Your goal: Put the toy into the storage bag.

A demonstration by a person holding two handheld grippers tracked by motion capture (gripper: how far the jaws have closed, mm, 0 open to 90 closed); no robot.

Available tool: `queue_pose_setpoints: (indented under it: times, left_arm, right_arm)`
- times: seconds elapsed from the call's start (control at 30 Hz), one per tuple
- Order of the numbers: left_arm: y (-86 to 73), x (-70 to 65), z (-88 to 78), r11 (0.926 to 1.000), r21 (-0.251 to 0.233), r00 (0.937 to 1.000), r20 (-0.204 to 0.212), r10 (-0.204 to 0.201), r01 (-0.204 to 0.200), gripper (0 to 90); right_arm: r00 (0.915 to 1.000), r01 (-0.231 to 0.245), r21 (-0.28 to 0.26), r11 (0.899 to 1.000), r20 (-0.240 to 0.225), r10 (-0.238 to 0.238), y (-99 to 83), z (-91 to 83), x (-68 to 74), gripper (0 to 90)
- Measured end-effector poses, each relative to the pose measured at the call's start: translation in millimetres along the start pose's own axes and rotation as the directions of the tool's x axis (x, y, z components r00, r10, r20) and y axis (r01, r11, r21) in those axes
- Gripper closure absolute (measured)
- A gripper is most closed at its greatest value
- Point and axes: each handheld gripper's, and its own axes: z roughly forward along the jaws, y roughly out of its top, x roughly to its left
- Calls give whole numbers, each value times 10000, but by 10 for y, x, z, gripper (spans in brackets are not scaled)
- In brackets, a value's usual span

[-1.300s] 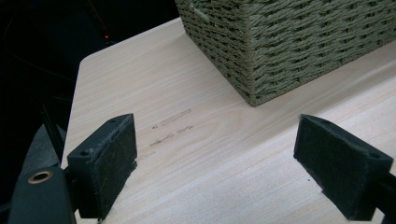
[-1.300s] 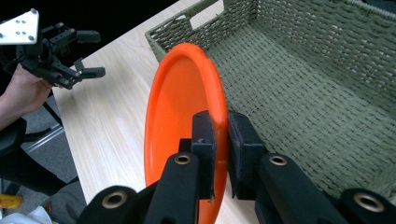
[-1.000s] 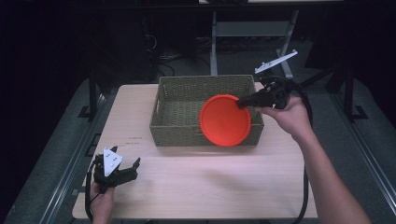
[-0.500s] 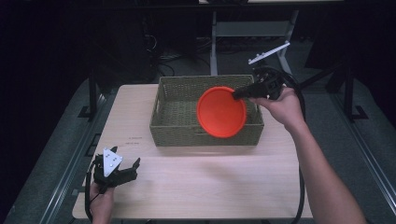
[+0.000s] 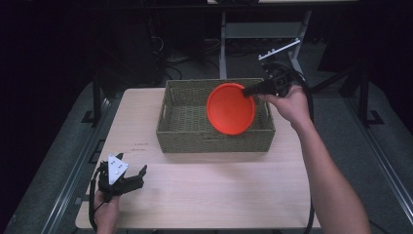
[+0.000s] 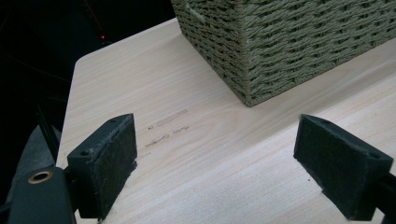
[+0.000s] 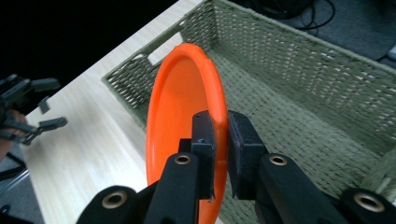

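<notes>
one orange plate (image 5: 230,108) hides basket (image 5: 185,112) floor; right tool (image 5: 249,91) clamps rim.

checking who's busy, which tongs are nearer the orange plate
Right. The right tongs are clamped on the orange plate rim above the basket; the left tongs sit open at the table's near-left corner.

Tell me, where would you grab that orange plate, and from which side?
By its thin rim. The plate is wide and shallow, so only the edge fits between two jaws. The right gripper does this now: pads pinch the rim on the plate's right side, one on each face, holding it on edge above the basket. Coming edge-on looks best.
</notes>
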Motion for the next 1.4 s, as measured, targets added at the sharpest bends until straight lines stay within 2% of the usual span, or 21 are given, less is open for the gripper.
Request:
queue_pose_setpoints:
  times: [0.37, 0.53, 0.63, 0.8, 1.03, 1.4]
  left_arm:
    - [-1, -8, -2, 10000, -27, 10000, 25, -68, 68, 128]
    - [0, -6, 6, 9999, -57, 9999, 24, -126, 126, 128]
    - [3, -11, 2, 10000, -28, 10000, 24, -23, 23, 128]
    - [-1, -7, 2, 9999, -34, 9999, 35, -131, 131, 128]
    - [2, -11, 0, 10000, 6, 10000, 70, -18, 18, 128]
    - [6, -19, 6, 10000, -33, 10000, 96, -21, 21, 128]
  right_arm:
    - [9992, -178, 121, 9998, 354, 174, 56, 111, -80, 820]
    - [9980, -382, 3, 9993, 505, 381, 69, 120, -143, 821]
    - [9971, -455, -23, 9990, 614, 455, 75, 124, -178, 820]
    - [9965, -532, -102, 9985, 633, 537, 86, 151, -210, 821]
    - [9948, -629, -73, 9980, 796, 633, 97, 235, -247, 820]
    - [9875, -960, 38, 9954, 1259, 947, 58, 375, -366, 819]
